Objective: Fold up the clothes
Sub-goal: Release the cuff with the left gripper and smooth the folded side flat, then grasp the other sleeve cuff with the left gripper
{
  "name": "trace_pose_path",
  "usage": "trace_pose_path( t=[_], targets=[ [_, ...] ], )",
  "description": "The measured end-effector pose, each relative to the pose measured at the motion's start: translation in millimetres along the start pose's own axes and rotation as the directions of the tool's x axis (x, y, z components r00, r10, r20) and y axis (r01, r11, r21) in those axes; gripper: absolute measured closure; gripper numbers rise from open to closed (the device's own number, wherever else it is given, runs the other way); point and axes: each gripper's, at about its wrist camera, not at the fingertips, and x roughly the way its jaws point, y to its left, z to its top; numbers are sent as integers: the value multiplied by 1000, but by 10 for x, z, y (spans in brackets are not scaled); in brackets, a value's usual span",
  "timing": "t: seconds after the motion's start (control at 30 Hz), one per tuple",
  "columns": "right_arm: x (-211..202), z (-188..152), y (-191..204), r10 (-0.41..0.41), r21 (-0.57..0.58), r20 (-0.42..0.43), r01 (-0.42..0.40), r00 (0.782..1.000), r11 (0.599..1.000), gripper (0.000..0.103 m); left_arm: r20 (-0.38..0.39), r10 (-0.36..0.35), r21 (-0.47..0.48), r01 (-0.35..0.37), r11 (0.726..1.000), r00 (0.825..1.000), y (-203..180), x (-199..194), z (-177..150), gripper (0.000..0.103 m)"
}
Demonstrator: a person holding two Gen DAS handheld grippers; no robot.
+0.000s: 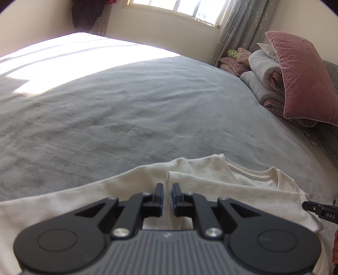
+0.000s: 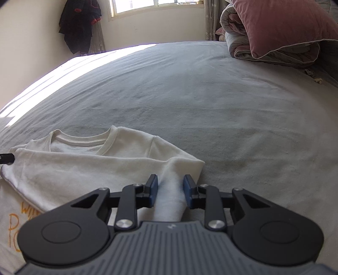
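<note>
A cream T-shirt (image 1: 211, 184) lies flat on the grey bed sheet (image 1: 126, 116), collar toward the pillows, with one side folded inward. My left gripper (image 1: 168, 190) hovers low over the folded edge, its pads almost together with a thin strip of cloth between them. In the right wrist view the same T-shirt (image 2: 84, 165) shows orange lettering (image 2: 14, 228) at the lower left. My right gripper (image 2: 170, 186) is closed on a bunched sleeve (image 2: 171, 201) that fills the gap between its pads. A tip of the other gripper (image 1: 316, 209) shows at the right edge.
A pink velvet pillow (image 1: 306, 80) leans on rolled grey quilts (image 1: 264, 78) at the head of the bed. A window (image 1: 179, 8) and curtain (image 1: 238, 27) stand behind. Dark clothing (image 2: 80, 23) hangs on the far wall. Bright sunlight covers the sheet's far left.
</note>
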Motion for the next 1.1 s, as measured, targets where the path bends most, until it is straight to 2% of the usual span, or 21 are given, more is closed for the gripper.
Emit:
trace_pose_path(
  t=[0.13, 0.27, 0.4, 0.57, 0.7, 0.9, 1.0, 1.03, 1.07, 1.1],
  targets=[
    [-199, 9, -15, 19, 13, 12, -19, 1000, 1000, 74, 41, -3, -5, 3, 1000, 999, -21, -132, 49, 95],
    [-419, -9, -29, 48, 3, 20, -48, 999, 999, 74, 35, -60, 16, 59, 998, 998, -83, -212, 29, 95],
    [-586, -77, -41, 70, 14, 8, -70, 997, 997, 74, -5, -96, 77, 96, 992, 995, -178, -241, -102, 95],
    [-608, -221, 9, 94, 10, -21, -94, 995, 996, 74, -55, -67, 134, 74, 988, 996, -213, -186, -303, 95],
    [-407, -372, 55, 33, -24, -99, -36, 995, 999, 77, -71, -45, 158, 56, 986, 996, -198, -145, -422, 97],
    [-544, -352, 57, 42, 18, -85, -41, 996, 999, 77, -126, -18, 122, 33, 992, 992, -186, -316, -405, 97],
    [-654, -334, 87, 48, 27, -70, -46, 996, 999, 76, -150, -20, 51, 28, 998, 988, -108, -429, -395, 95],
    [-692, -334, 102, 53, 32, -66, -50, 996, 998, 73, -155, -20, 19, 23, 1000, 988, -76, -470, -390, 91],
    [-727, -340, 123, 58, 37, -65, -56, 996, 998, 70, -148, -2, -2, 2, 1000, 989, -48, -518, -390, 81],
    [-756, -346, 140, 63, 39, -63, -60, 996, 997, 70, -143, 15, -23, -18, 1000, 990, -19, -567, -390, 75]
  ],
)
